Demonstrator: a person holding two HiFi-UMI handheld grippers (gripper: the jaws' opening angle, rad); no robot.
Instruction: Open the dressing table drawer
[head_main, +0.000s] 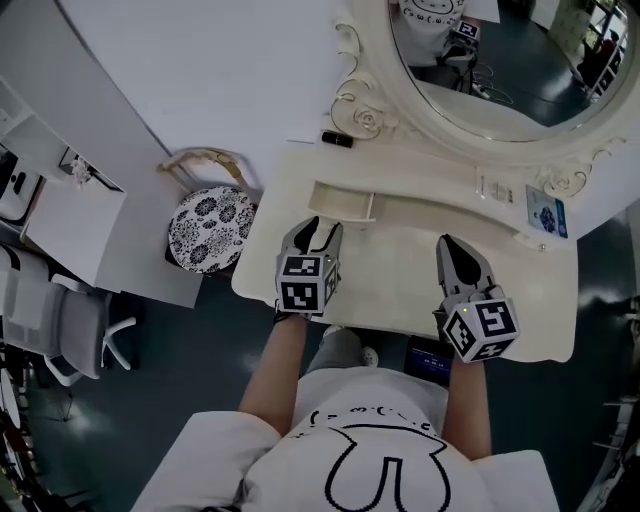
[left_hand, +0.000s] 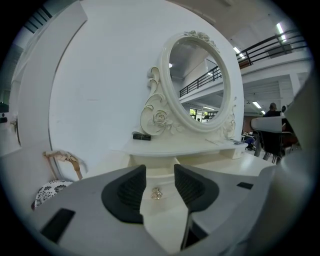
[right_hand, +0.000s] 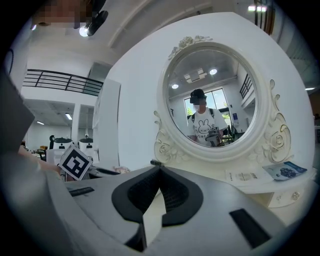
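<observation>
Drawer knob (left_hand: 156, 193): 12 o'clock, just ahead of the parted, empty jaws of the left gripper (left_hand: 160, 172); closed, empty right gripper (right_hand: 160, 170) farther off.

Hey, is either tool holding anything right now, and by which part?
Nothing held. Left tool open, drawer knob ahead between its jaws; right tool shut, empty.
</observation>
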